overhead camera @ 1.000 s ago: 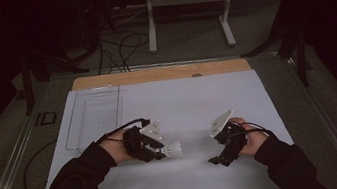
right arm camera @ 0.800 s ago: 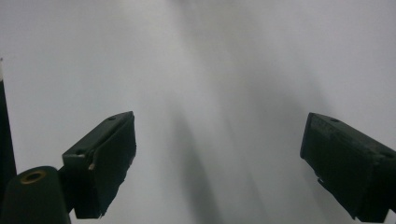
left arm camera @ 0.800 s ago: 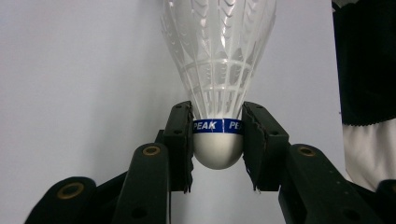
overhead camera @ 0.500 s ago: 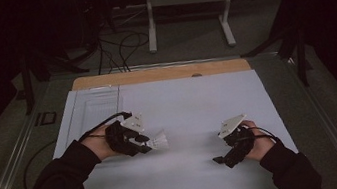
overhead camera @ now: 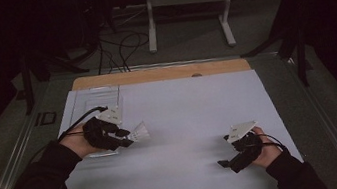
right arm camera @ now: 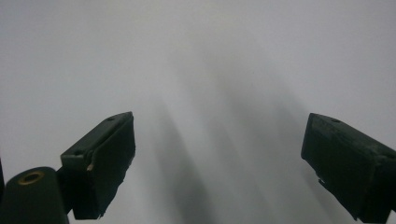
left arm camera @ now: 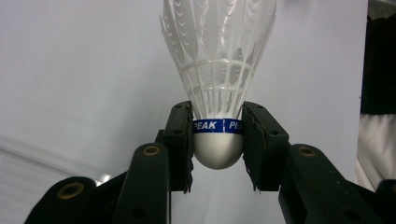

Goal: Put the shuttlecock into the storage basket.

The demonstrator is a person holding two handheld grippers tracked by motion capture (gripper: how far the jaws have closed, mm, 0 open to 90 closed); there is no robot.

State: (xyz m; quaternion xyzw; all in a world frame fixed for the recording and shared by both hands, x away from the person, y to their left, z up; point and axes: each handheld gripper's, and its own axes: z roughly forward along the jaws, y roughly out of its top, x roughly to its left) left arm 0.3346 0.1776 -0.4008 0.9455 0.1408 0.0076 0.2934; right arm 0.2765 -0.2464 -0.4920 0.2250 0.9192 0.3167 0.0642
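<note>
A white feather shuttlecock (left arm camera: pixel 217 79) with a blue band reading PEAK sits between the jaws of my left gripper (left arm camera: pixel 217 140), which is shut on its rounded cork base. In the high view that left gripper (overhead camera: pixel 124 135) is at the left of the white table sheet, with the shuttlecock (overhead camera: pixel 139 131) pointing right, feathers outward. My right gripper (overhead camera: pixel 227 161) rests low at the front right of the sheet. In the right gripper view its jaws stand wide apart, the right gripper (right arm camera: pixel 219 163) open over bare white surface with nothing between them.
A clear plastic tray (overhead camera: pixel 94 103) lies at the back left of the white sheet (overhead camera: pixel 195 116), just behind my left hand. A wooden strip (overhead camera: pixel 163 73) runs along the table's far edge. Cables and a white metal stand (overhead camera: pixel 188 0) are on the floor beyond.
My left gripper carried the shuttlecock leftward and slightly back, toward the clear tray. My right gripper drew back toward the front right of the sheet.
</note>
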